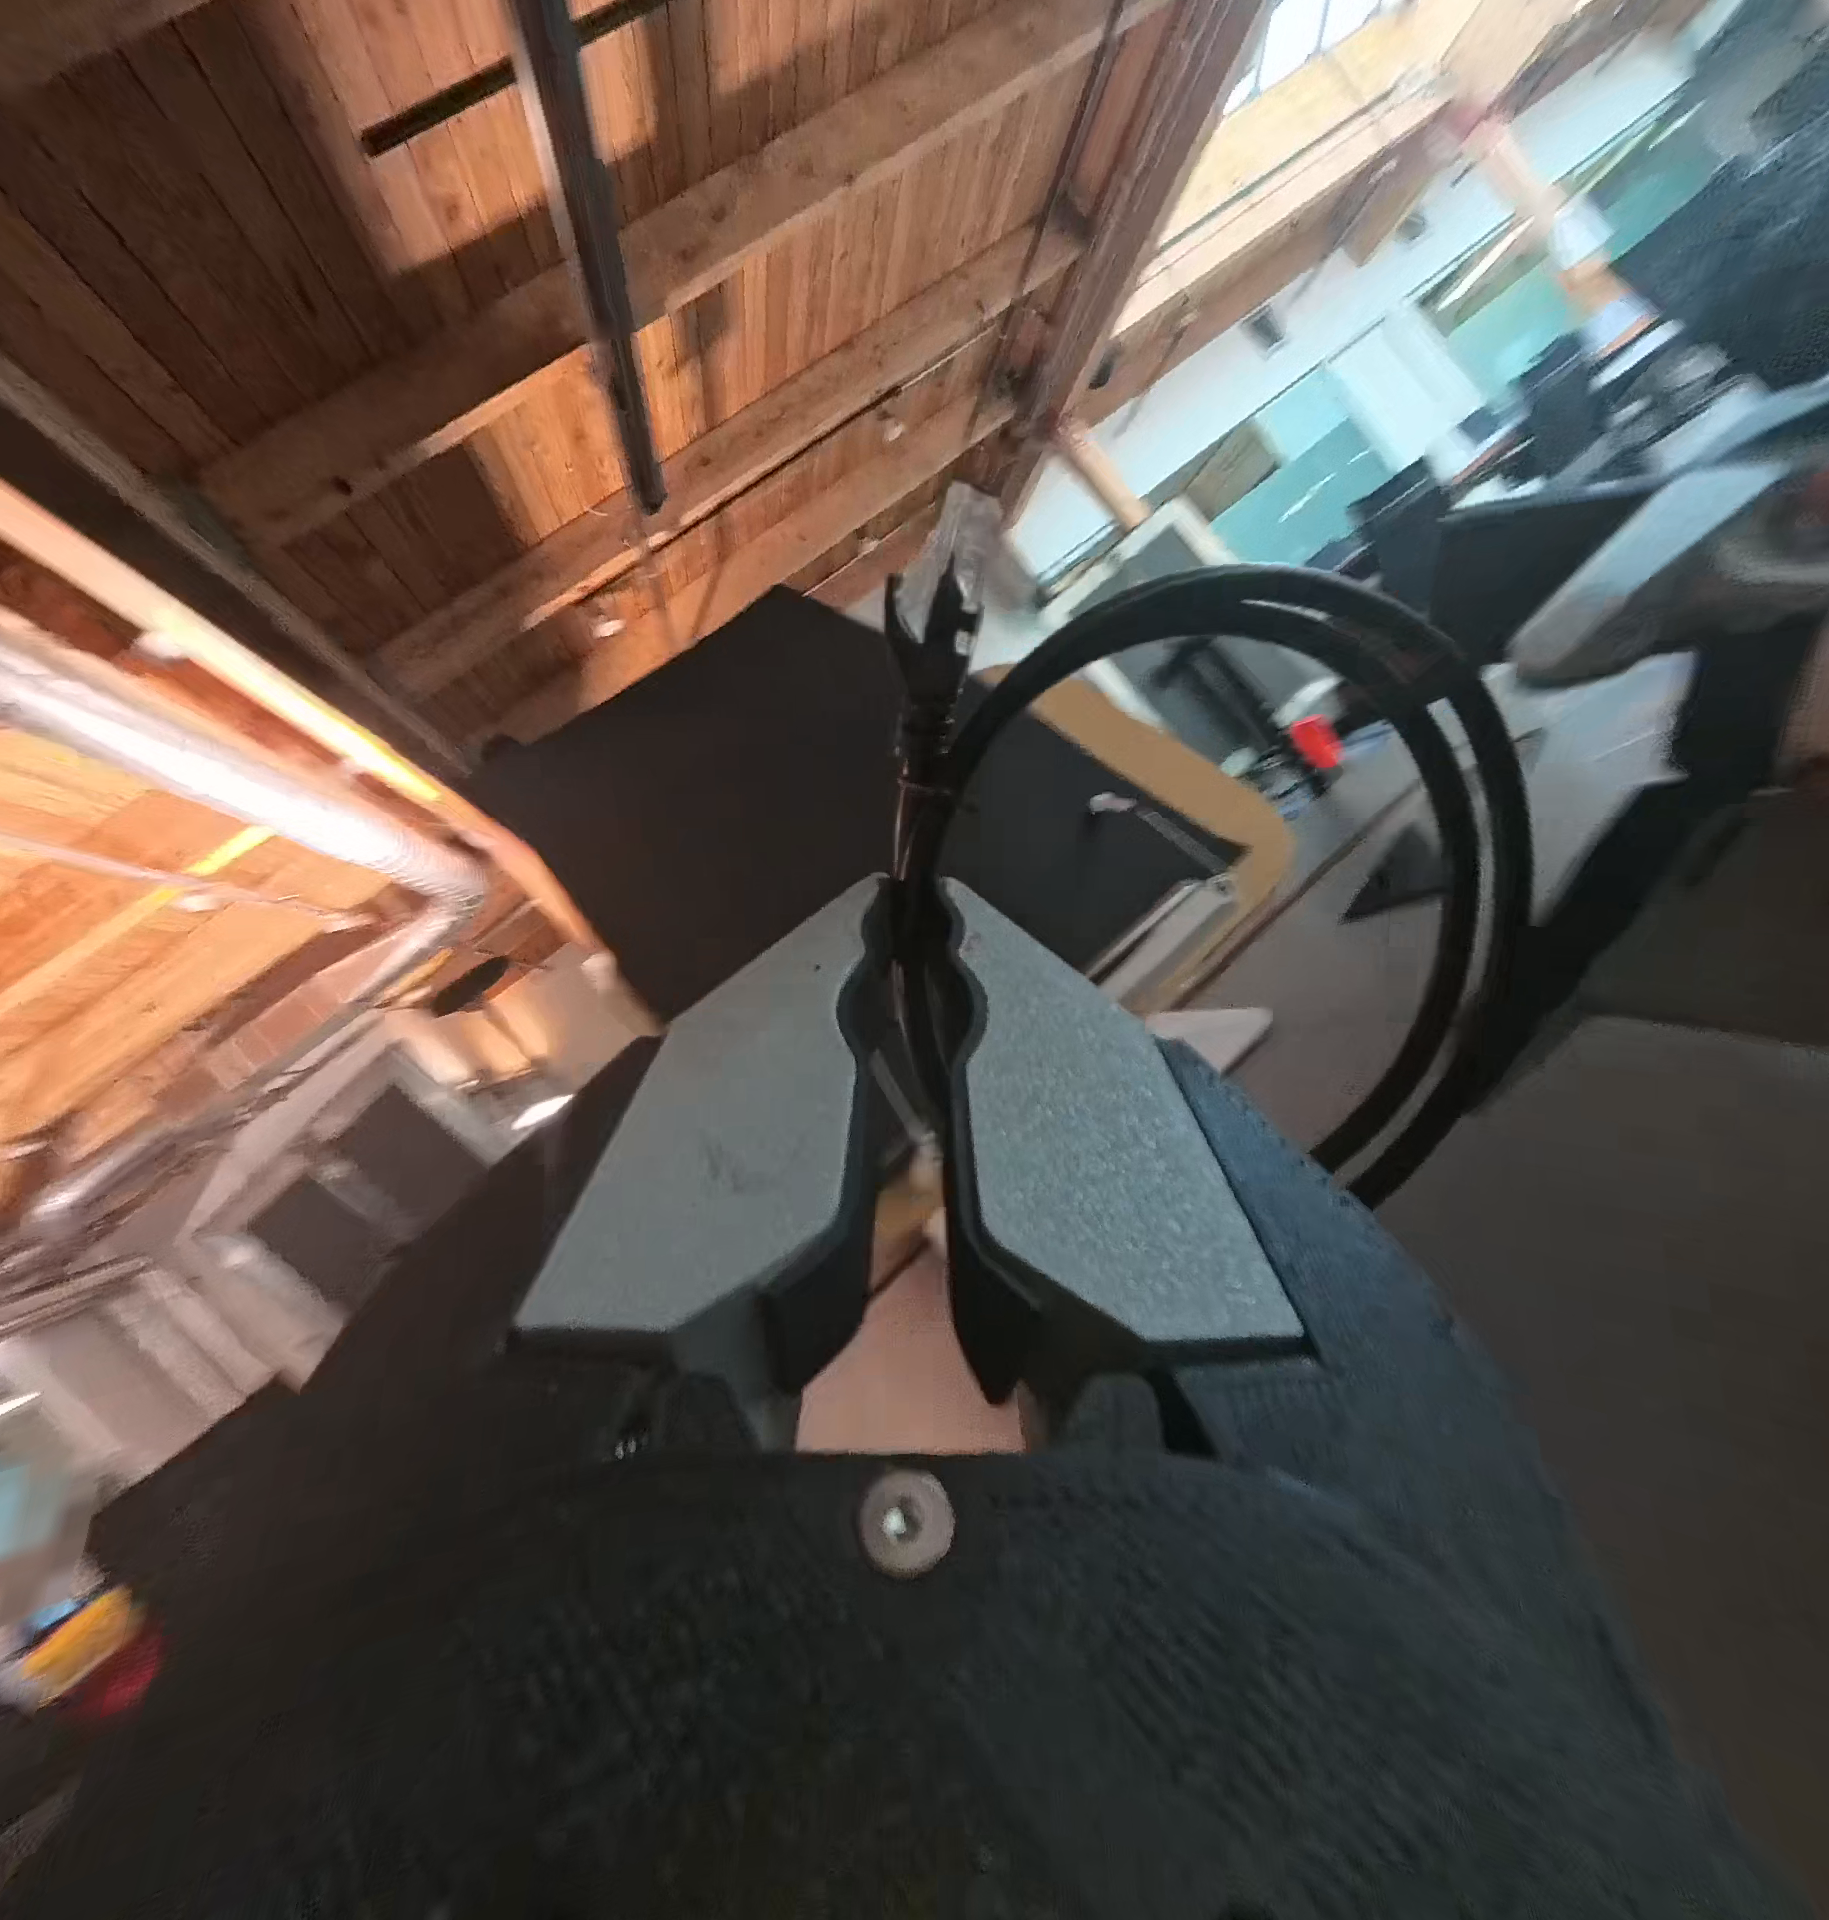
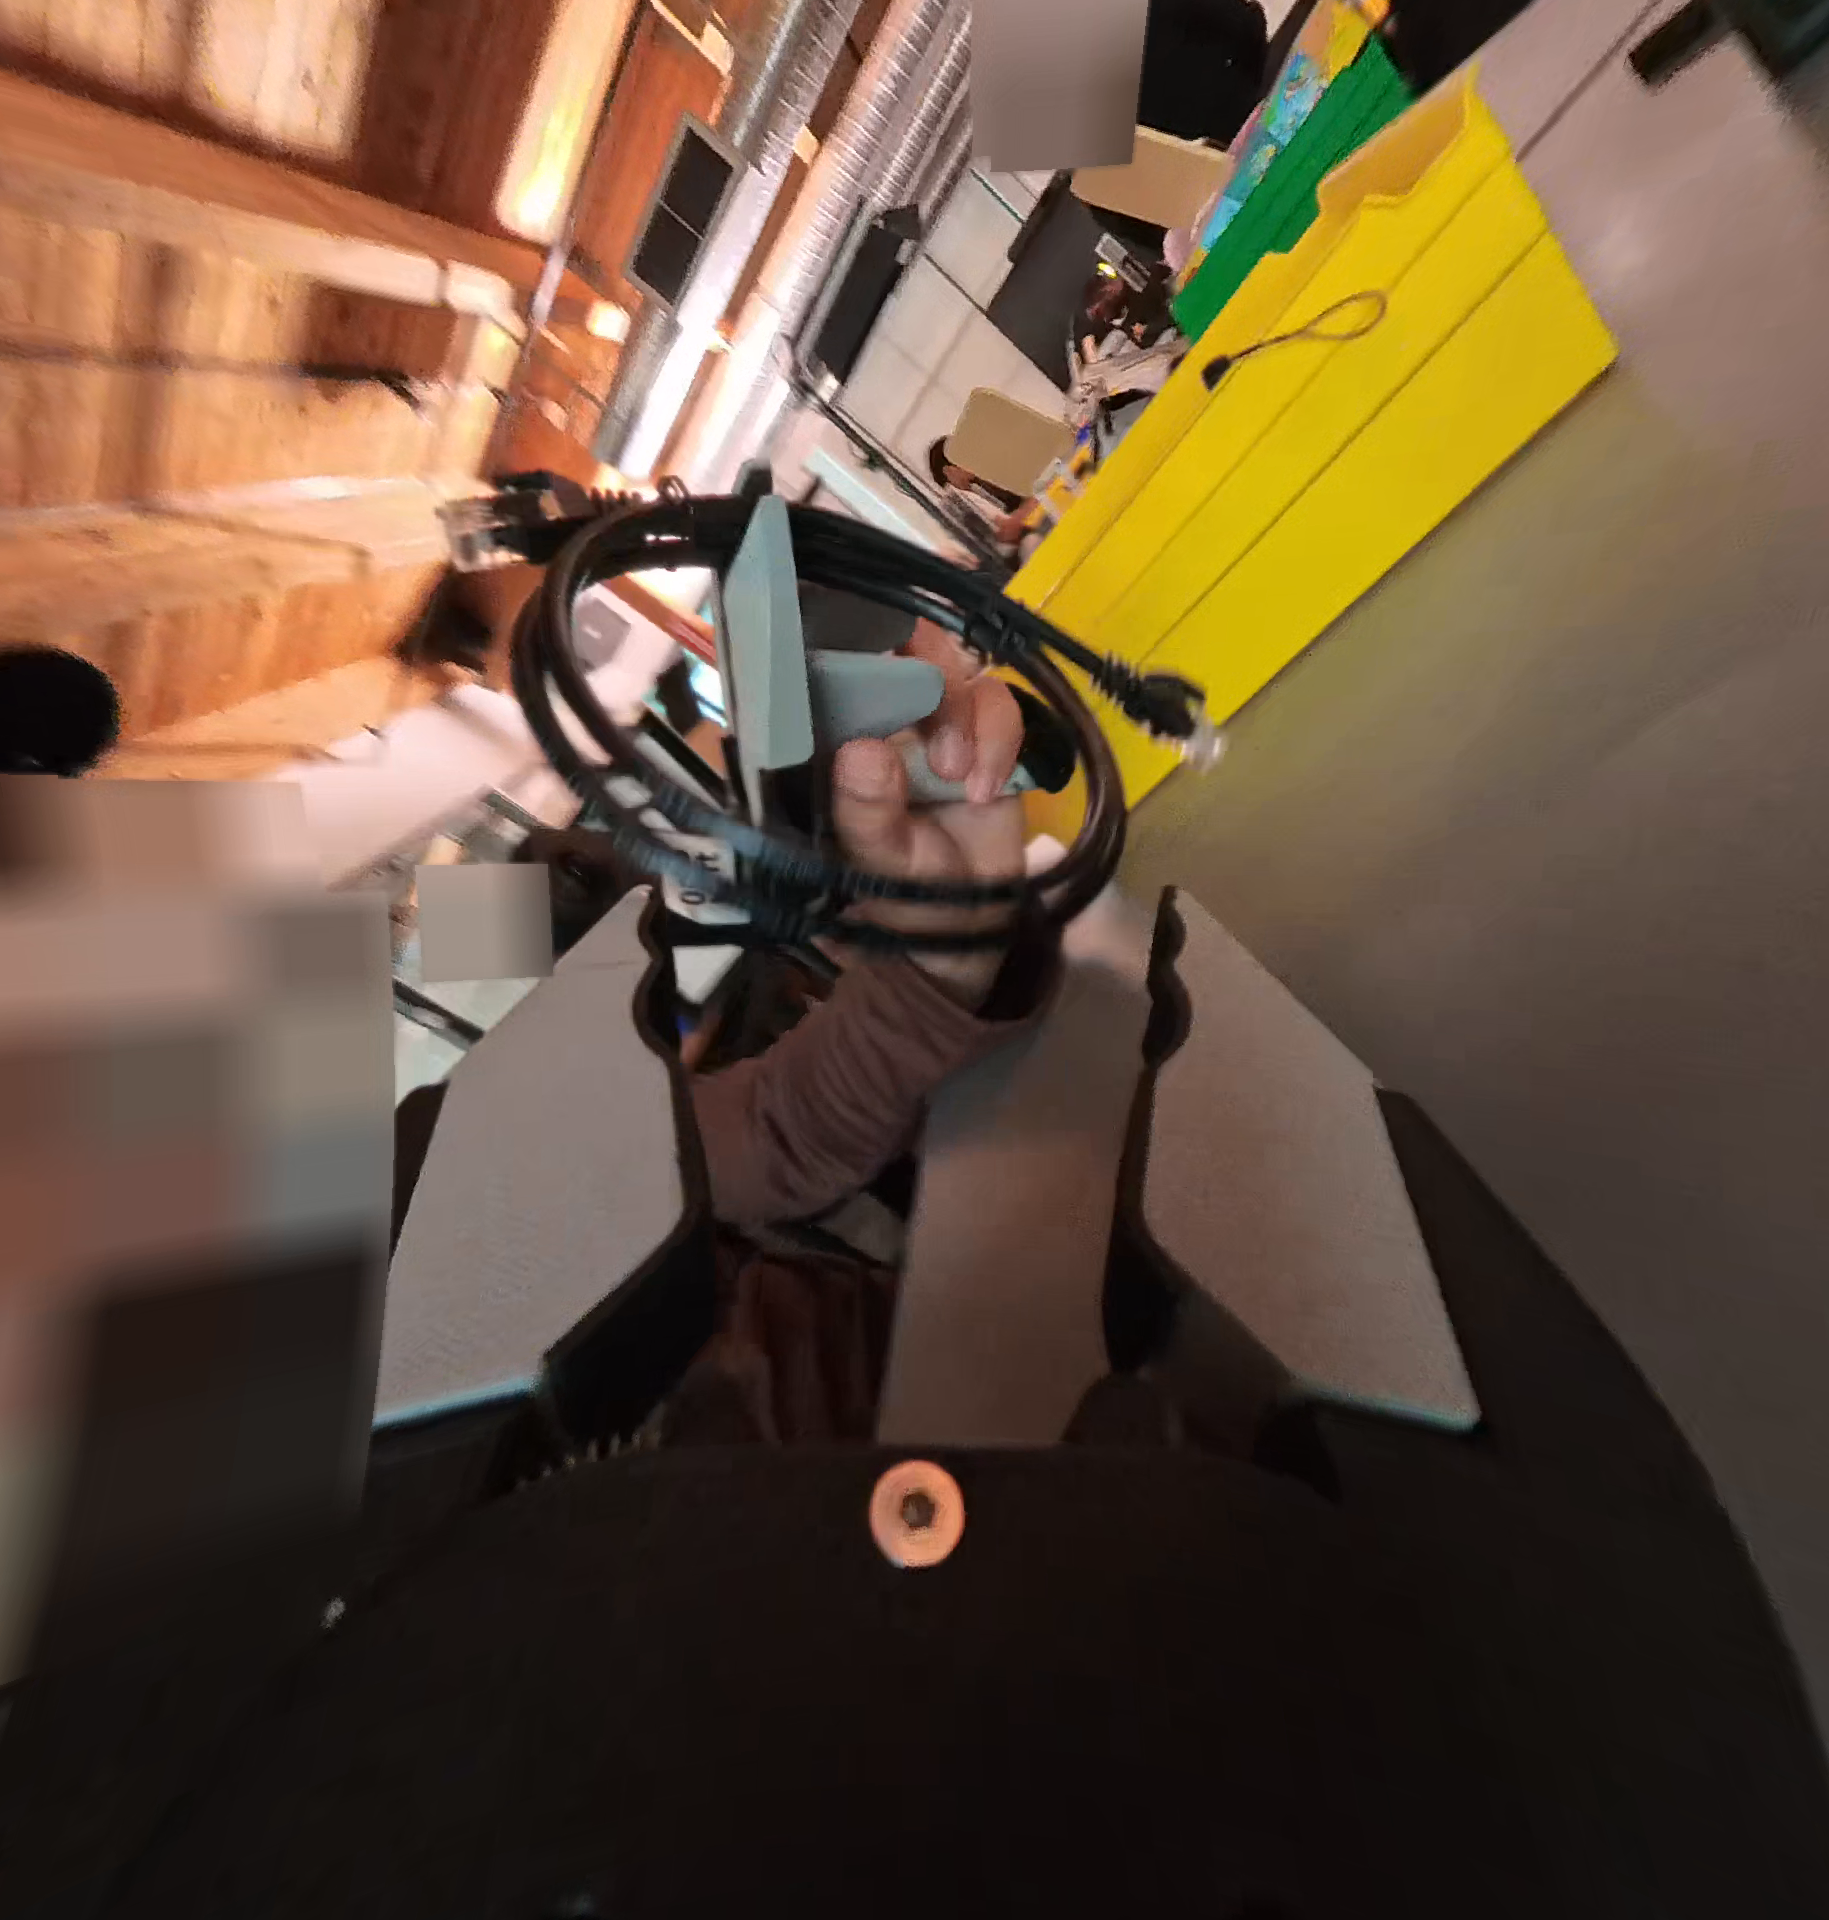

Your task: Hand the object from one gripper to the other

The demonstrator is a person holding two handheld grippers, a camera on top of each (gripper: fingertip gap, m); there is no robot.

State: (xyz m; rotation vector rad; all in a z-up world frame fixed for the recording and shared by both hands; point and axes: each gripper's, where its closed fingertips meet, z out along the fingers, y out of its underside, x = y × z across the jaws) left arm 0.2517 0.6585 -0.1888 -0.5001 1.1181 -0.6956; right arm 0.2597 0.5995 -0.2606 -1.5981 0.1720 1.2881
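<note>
My left claw (image 1: 915, 914) was clamped tight on the coiled black cable (image 1: 1409, 790), tips pinching the bundle where the strands meet. One plug (image 1: 936, 623) stuck up past the tips, and the loop curved off to the right, held up in the air against the wooden ceiling (image 1: 474, 260). A metal duct (image 1: 214, 748) ran along on the left. Far right, blurred, part of my other claw showed.

My right claw (image 2: 905, 935) was spread wide with nothing in it, its two grey fingers (image 2: 536, 1143) well apart. The coil (image 2: 1076, 831) hung just ahead of its tips, its near edge level with them; whether it touched the left fingertip, I couldn't tell. Through the gap I saw my left hand (image 2: 920, 821) and brown sleeve (image 2: 837, 1101) on the handle of the other claw (image 2: 764, 634), which gripped the coil at its far side. That hand and arm sat right behind the loop, in line with my open fingers.

I counted one cable, wound in a few turns, with two plugs: one (image 2: 484, 525) pointing left, one (image 2: 1170, 707) pointing right. A white tag (image 2: 697, 878) was wrapped on the near strands. A yellow tray (image 2: 1357, 416) lay far right on the grey table (image 2: 1512, 935), a small black cord (image 2: 1294, 332) resting on it, and something green (image 2: 1294, 177) beyond it.
</note>
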